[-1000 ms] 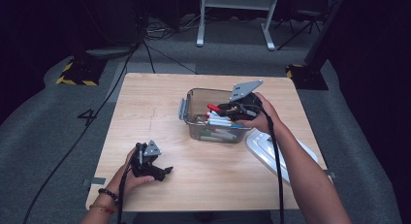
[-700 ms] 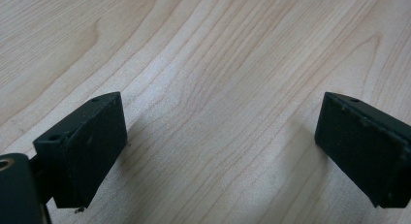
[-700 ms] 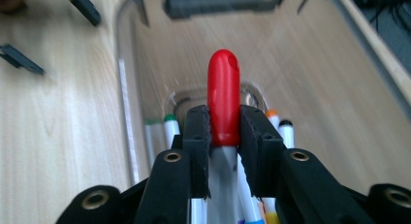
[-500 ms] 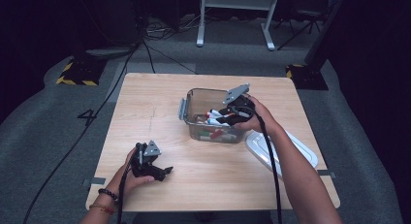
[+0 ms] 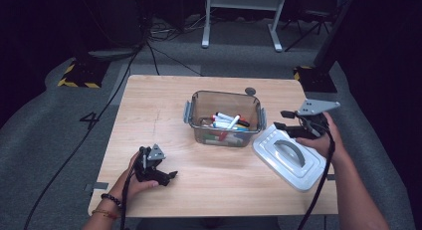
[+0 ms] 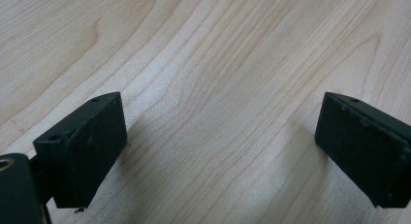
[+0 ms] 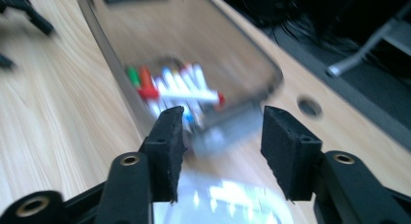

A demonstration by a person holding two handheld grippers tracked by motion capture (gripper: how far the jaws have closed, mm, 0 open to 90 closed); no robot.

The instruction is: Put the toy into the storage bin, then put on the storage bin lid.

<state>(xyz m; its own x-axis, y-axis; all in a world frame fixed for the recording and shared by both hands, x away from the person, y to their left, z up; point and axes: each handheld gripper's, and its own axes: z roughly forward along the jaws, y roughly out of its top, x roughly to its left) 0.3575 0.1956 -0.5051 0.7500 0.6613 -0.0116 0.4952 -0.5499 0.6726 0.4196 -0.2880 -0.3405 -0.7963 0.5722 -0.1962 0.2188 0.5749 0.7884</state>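
Your right gripper (image 5: 287, 119) hovers over the lid (image 5: 291, 158), jaws just opening, nothing between them; box (image 5: 224, 121) just ahead. Your left gripper (image 5: 168, 175) rests low on the tabletop (image 5: 149, 105), jaws wide.

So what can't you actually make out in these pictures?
- Markers in the clear container, high view: too small and piled up to count; right gripper view: motion-blurred.
- Lid, right gripper view: cut off by the bottom edge, blurred, partly behind the right gripper.
- Left gripper, high view: its opening is too small to judge.
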